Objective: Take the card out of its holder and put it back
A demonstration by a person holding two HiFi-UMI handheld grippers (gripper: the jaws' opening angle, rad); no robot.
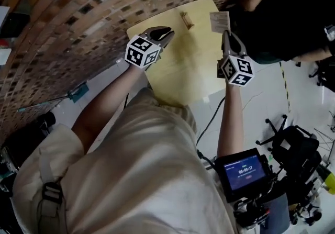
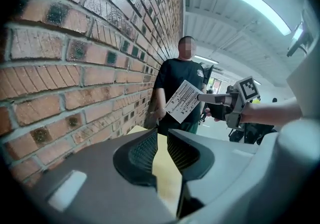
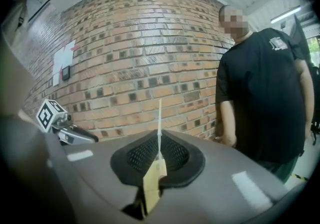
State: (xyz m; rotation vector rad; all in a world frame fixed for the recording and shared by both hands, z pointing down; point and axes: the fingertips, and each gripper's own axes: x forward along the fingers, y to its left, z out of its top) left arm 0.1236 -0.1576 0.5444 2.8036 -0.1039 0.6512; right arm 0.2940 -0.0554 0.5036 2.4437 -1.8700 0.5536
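Observation:
A white printed card [image 1: 220,21] is raised above the yellow table [image 1: 183,70], with my right gripper [image 1: 226,34] shut on its lower edge. In the right gripper view the card [image 3: 159,118] stands edge-on between the pads. From the left gripper view the card [image 2: 183,100] shows face-on, pinched by the right gripper [image 2: 202,98]. The small wooden card holder [image 1: 186,20] lies empty on the table's far part. My left gripper [image 1: 165,33] hovers over the table's left edge, left of the holder. Its jaws [image 2: 160,150] stand a little apart with nothing between them.
A brick wall [image 1: 78,13] runs along the table's left and far side. A person in a black shirt [image 1: 282,13] stands just beyond the table's far right corner. A monitor on a rig [image 1: 244,171] and a wheeled stand [image 1: 293,149] are on the floor at the right.

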